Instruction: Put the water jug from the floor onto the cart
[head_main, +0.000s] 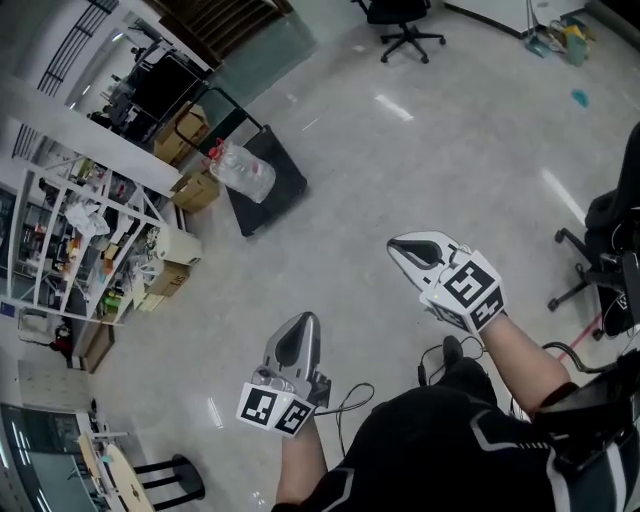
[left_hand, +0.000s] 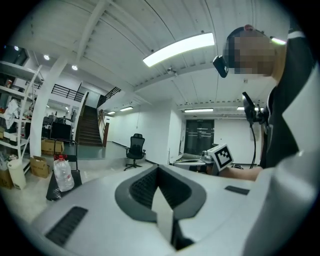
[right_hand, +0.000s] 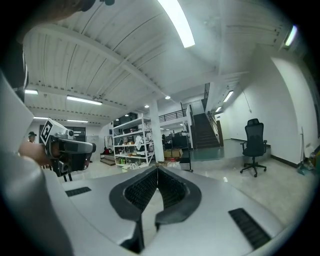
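Note:
A clear water jug (head_main: 243, 170) with a red cap stands upright on the black deck of a flat cart (head_main: 275, 190), close to the cart's handle, far ahead at the left. In the left gripper view the water jug (left_hand: 63, 173) shows small at the left on the cart (left_hand: 52, 189). My left gripper (head_main: 308, 320) hovers over bare floor, jaws shut and empty; its tips (left_hand: 158, 168) meet. To its right my right gripper (head_main: 394, 244) is also shut on nothing, its tips (right_hand: 157, 169) together. Both are well short of the cart.
White shelving (head_main: 85, 235) packed with goods lines the left, with cardboard boxes (head_main: 196, 188) beside the cart. An office chair (head_main: 402, 25) stands at the far end, another chair base (head_main: 585, 275) at the right. Cables (head_main: 352, 400) trail by the person's legs.

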